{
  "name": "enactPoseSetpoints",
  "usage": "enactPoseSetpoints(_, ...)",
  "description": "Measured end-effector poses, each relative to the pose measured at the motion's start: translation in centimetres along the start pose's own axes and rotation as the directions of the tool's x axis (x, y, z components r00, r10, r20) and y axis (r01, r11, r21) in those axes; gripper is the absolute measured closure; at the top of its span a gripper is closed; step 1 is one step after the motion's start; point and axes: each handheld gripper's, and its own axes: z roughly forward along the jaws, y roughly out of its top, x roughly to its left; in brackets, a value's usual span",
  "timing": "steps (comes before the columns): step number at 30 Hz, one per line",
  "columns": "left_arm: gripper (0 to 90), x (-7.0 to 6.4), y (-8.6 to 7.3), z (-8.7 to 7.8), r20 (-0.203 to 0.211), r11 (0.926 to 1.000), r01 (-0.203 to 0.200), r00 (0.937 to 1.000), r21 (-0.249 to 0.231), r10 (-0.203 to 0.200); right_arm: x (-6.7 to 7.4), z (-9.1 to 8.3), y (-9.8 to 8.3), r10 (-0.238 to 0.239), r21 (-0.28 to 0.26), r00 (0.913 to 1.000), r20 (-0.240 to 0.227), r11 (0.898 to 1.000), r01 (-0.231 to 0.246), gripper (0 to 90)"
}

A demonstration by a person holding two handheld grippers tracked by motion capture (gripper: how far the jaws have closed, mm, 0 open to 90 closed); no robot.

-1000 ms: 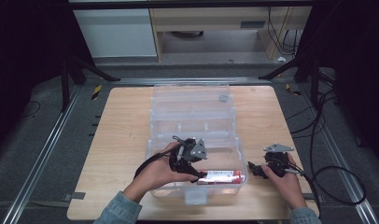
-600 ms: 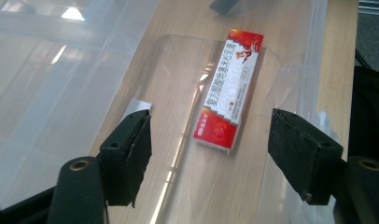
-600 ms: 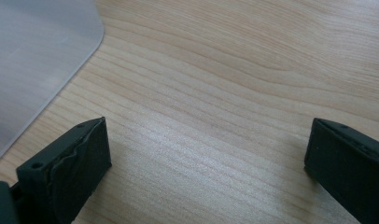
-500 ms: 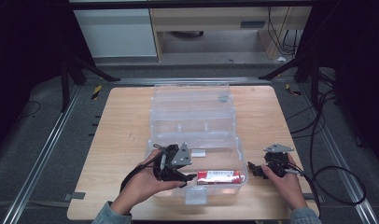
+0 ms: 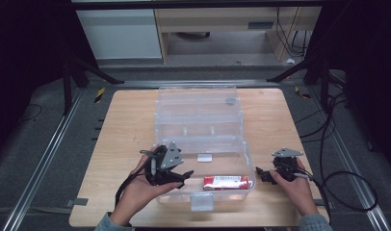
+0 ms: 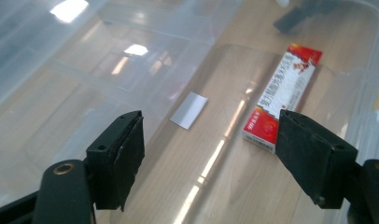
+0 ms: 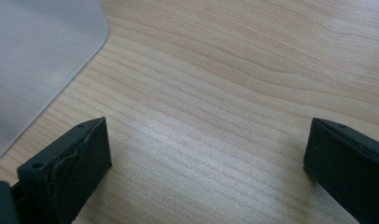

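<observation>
While the left gripper [image 6: 211, 154] hangs over the clear plastic box [image 5: 172, 126], jaws just widened and empty, the red-and-white carton [image 6: 282, 97] lies inside at its 1 o'clock, print unreadable. Right gripper [image 7: 206, 163]: spread, empty, over the wooden table [image 7: 253, 70].

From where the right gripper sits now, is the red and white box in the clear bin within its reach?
Probably not directly: the right gripper rests open on the table outside the clear bin, whose wall stands between it and the red and white box. It would likely have to lift over the rim.

Glossy clear plastic box [image 5: 184, 120], wood-grain table [image 5: 126, 125]
</observation>
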Motion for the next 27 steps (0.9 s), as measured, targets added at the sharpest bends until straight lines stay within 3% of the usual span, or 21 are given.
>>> enactPoseSetpoints(4, 20.8, 0.2, -0.4, -1.3, -0.027, 0.9997, 0.021, 0.9994, -0.011, -0.021, 0.1, -0.1, -0.1, 0.003, 0.002, 1.0000, 0.000, 1.000, -0.003, 1.1)
enactPoseSetpoints(9, 21.4, 0.2, -0.8, -2.3, -0.017, 0.9997, 0.019, 0.9997, -0.016, -0.019, 0.1, -0.1, -0.1, 0.007, 0.002, 1.0000, 0.006, 1.000, -0.007, 1.1)
enactPoseSetpoints(13, 22.7, 0.3, -1.7, -2.9, 0.000, 0.9999, 0.000, 1.0000, 0.012, 0.000, 0.1, -0.1, -0.1, 0.008, 0.001, 0.9999, 0.007, 1.000, -0.008, 1.6)
enactPoseSetpoints(15, 22.8, 0.0, -2.6, -3.0, 0.017, 0.9991, -0.015, 0.9998, 0.040, 0.014, 0.1, -0.1, 0.0, 0.010, -0.001, 0.9999, 0.011, 1.000, -0.010, 4.6)
enactPoseSetpoints(16, 22.7, -0.3, -3.5, -3.3, 0.044, 0.9994, -0.002, 0.9990, 0.034, 0.000, 0.0, -0.4, 0.1, 0.013, -0.013, 0.9997, 0.019, 1.000, -0.013, 17.6)
enactPoseSetpoints(18, 23.3, -0.7, -4.3, -3.6, 0.083, 0.9996, 0.026, 0.9962, 0.010, -0.027, 0.0, -0.8, 0.3, 0.010, -0.029, 0.9996, 0.027, 1.000, -0.009, 19.1)
enactPoseSetpoints(21, 23.6, -1.1, -4.8, -3.7, 0.082, 0.9996, 0.010, 0.9966, 0.027, -0.012, -0.2, -1.8, 0.9, -0.003, -0.071, 0.9992, 0.039, 0.997, 0.006, 23.5)
enactPoseSetpoints(22, 23.6, -1.6, -5.3, -3.5, 0.091, 0.9993, 0.010, 0.9958, 0.035, -0.013, -0.4, -3.2, 2.0, 0.003, -0.120, 0.9984, 0.056, 0.993, 0.003, 29.1)
enactPoseSetpoints(23, 23.9, -1.6, -5.3, -3.5, 0.091, 0.9993, 0.010, 0.9958, 0.035, -0.013, -0.4, -3.2, 2.0, 0.003, -0.120, 0.9984, 0.056, 0.993, 0.003, 29.1)
enactPoseSetpoints(24, 24.8, -2.1, -5.8, -3.1, 0.092, 0.9988, -0.004, 0.9958, 0.048, -0.001, -0.8, -4.7, 3.4, -0.011, -0.157, 0.9974, 0.071, 0.987, 0.022, 34.3)
enactPoseSetpoints(27, 27.6, -2.5, -6.2, -2.6, 0.107, 0.9978, -0.026, 0.9940, 0.061, 0.019, -1.0, -5.9, 4.8, -0.021, -0.187, 0.9981, 0.058, 0.982, 0.032, 38.0)
